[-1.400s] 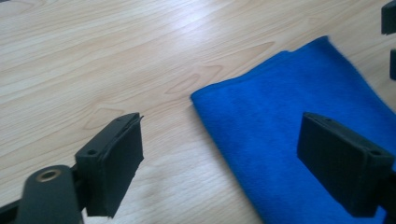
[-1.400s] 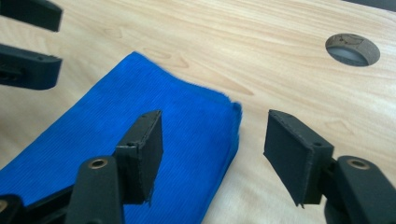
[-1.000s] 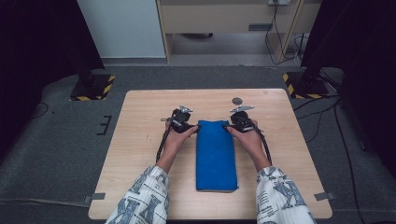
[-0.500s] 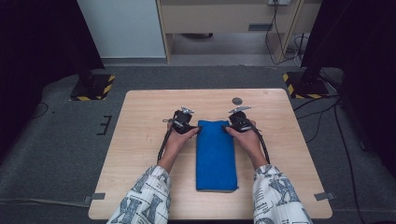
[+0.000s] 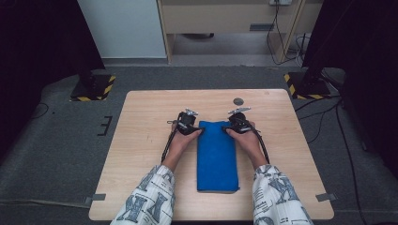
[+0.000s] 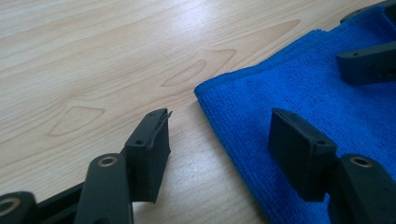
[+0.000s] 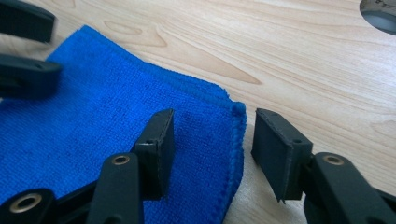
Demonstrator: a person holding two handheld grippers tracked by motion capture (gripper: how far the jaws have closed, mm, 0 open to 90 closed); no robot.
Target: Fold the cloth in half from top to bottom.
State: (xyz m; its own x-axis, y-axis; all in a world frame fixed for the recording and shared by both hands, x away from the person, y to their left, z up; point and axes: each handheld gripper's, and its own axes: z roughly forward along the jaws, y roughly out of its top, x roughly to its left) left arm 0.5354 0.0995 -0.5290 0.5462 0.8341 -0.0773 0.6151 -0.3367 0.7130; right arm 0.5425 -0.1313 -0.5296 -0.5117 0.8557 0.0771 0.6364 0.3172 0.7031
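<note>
From the high view, my hands have hardly shifted over the last second: both sit at the far end of the folded blue microfibre towel (image 5: 217, 157), which lies lengthwise in the middle of the pale wooden table (image 5: 141, 140). My left gripper (image 5: 193, 130) is at the towel's far left corner and my right gripper (image 5: 231, 128) at its far right corner. What has changed is the jaws, which have just been closing on both sides, the left more than the right. I take that as the start of pinching the two far corners, probably to lift and fold the towel toward me.

In the left gripper view, my left gripper (image 6: 219, 140) is partly spread. One jaw rests on bare wood just beside the towel (image 6: 303, 88), the other over the cloth, with the corner edge between them. The pads do not press it yet.

In the right gripper view, my right gripper (image 7: 212, 144) is likewise half spread, straddling the hemmed corner of the towel (image 7: 116, 116): one jaw on the cloth, the other over the wood. Nothing is pinched.
</note>
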